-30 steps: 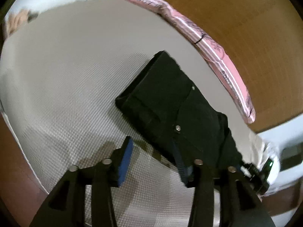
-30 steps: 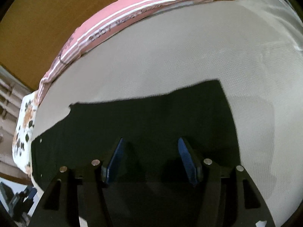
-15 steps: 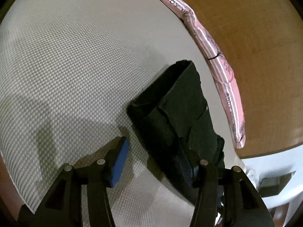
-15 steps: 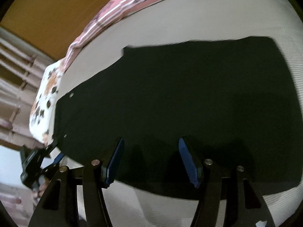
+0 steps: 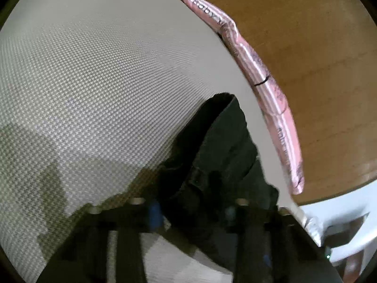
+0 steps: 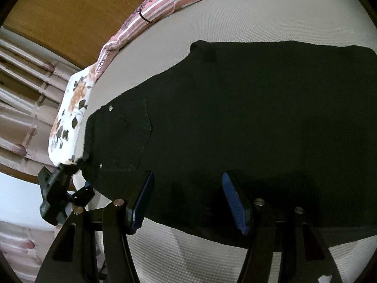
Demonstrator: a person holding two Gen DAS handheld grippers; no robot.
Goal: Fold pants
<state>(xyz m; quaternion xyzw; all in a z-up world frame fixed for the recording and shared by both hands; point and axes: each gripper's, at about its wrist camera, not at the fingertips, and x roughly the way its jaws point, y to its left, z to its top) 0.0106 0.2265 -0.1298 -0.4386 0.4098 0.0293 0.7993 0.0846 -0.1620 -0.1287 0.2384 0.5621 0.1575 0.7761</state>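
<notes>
Below, in the left wrist view, the left gripper (image 5: 192, 212) is seen blurred at the bottom edge, its fingers closing with the waist end of the black pants (image 5: 223, 155) between them; whether the pads already press on the cloth cannot be told. The pants run from lower centre toward the upper right, over a grey textured mattress (image 5: 94, 82). A pink striped pillow (image 5: 266, 87) is seen along the mattress edge at right.

Next, in the right wrist view, the right gripper (image 6: 188, 202) is held with fingers apart over the near edge of the pants (image 6: 259, 129), nothing clamped. The pants are spread flat across the mattress (image 6: 259, 23). A floral pillow (image 6: 70, 118) lies at left.
</notes>
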